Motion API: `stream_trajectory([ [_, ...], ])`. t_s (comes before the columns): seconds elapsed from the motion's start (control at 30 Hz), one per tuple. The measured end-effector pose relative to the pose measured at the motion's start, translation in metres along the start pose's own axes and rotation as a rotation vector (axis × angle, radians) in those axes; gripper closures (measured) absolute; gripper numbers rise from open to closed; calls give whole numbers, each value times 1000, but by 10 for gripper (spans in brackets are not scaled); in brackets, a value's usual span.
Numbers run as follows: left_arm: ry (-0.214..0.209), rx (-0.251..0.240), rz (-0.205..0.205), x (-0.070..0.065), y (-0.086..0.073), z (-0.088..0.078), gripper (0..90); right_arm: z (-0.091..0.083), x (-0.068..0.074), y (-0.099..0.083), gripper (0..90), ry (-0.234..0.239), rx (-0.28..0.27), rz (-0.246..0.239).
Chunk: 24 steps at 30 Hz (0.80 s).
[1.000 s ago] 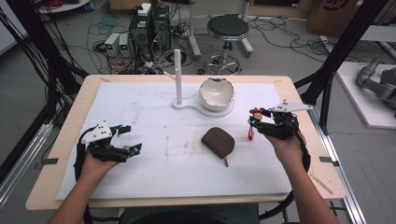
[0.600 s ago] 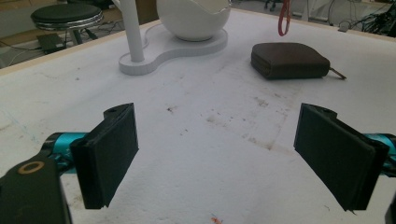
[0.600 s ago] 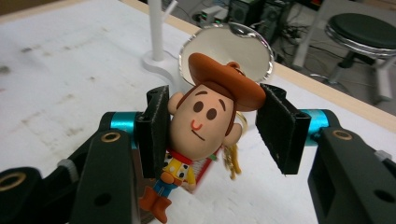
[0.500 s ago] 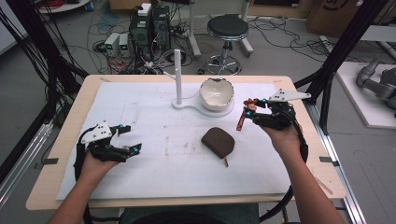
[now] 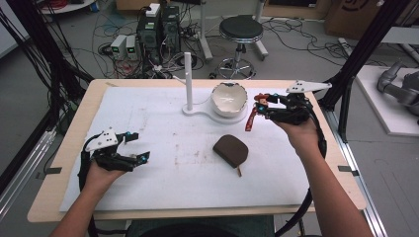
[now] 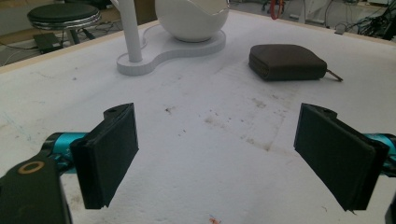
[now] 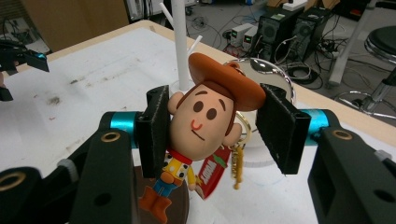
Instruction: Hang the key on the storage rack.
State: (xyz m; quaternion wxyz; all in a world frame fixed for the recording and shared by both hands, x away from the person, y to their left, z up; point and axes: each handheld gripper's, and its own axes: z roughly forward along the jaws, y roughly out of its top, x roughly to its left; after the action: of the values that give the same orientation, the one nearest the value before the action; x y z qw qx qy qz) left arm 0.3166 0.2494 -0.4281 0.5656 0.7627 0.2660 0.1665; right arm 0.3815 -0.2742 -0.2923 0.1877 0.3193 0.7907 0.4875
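Right gripper point(image 7: 212, 126): clamping a cowboy figure keychain point(image 7: 205, 126) by the head, both pads pressing on the sides of the face; jaws standing about half apart around it.
Right gripper, high view point(image 5: 261, 104): hovering above the table's right side, just beside the white bowl point(image 5: 229, 97), pointing toward the stand.
Cowboy figure keychain, high view point(image 5: 252, 117): hanging off the table, red tag dangling below the jaws.
Keychain detail: brown hat tilting over the head, small body and boots drooping under the left pad, gold chain and red tag hanging beside them.
White bowl: sitting on the white stand base point(image 5: 197, 109), directly behind the figure in the right gripper view.
White post point(image 5: 188, 79): standing upright on the same base, left of the bowl.
Brown pouch point(image 5: 231, 149): lying flat on the white mat point(image 5: 163, 177), near the middle, well apart from both grippers.
Left gripper point(image 6: 215, 158): jaws gaping wide, holding nothing, bare mat showing between the pads.
Left gripper, high view point(image 5: 138, 148): resting low over the mat's left side, far from the bowl.
Table point(image 5: 64, 148): wooden edge framing the mat.
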Motion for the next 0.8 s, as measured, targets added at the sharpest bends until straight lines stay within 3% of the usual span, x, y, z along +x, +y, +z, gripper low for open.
stream_trajectory([
  [0.43,3,10,-3,-1,-1,-4,136,14,12,20,469,69,-26,-68],
  [0.8,12,16,-4,0,-4,-15,136,34,24,48,468,114,-25,-132],
])
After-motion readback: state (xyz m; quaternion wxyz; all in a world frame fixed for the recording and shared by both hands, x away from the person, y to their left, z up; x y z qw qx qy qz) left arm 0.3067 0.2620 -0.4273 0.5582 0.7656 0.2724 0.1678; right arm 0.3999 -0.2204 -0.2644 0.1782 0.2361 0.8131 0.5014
